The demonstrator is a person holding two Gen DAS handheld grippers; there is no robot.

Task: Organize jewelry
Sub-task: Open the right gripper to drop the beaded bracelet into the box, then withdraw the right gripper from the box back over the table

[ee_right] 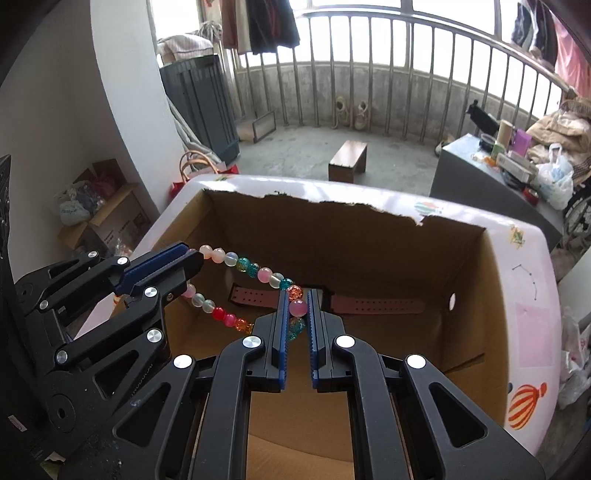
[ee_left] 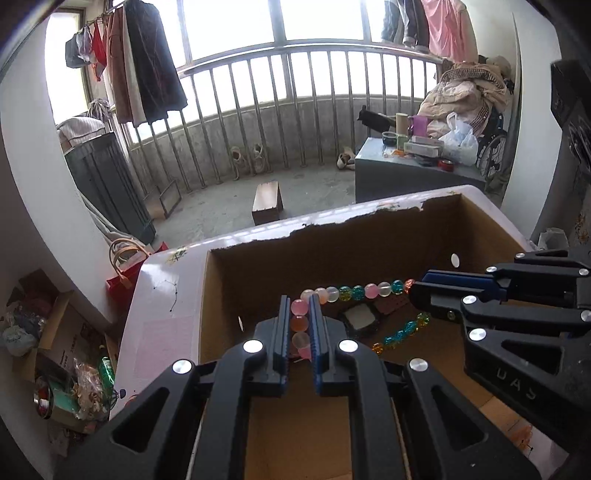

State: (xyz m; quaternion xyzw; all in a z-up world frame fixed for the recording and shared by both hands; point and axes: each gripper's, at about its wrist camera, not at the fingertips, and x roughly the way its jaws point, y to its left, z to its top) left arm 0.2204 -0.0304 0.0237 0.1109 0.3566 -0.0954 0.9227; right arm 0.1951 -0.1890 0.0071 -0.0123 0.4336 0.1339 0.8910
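Both grippers, left [ee_left: 299, 326] and right [ee_right: 296, 317], have jaws clenched on the multicoloured bead bracelet [ee_right: 255, 271], stretched over the open cardboard box [ee_right: 476, 295].

Blown-out window [ee_left: 236, 22] backlight, fisheye-warped edges.

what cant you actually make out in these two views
- Watch in the cardboard box: its face is covered by the right gripper in the right wrist view.
- Bead bracelet: the far end is hidden inside the right gripper in the left wrist view.
- Box floor nearest the cameras: blocked by the left gripper and the gripper bodies in both views.
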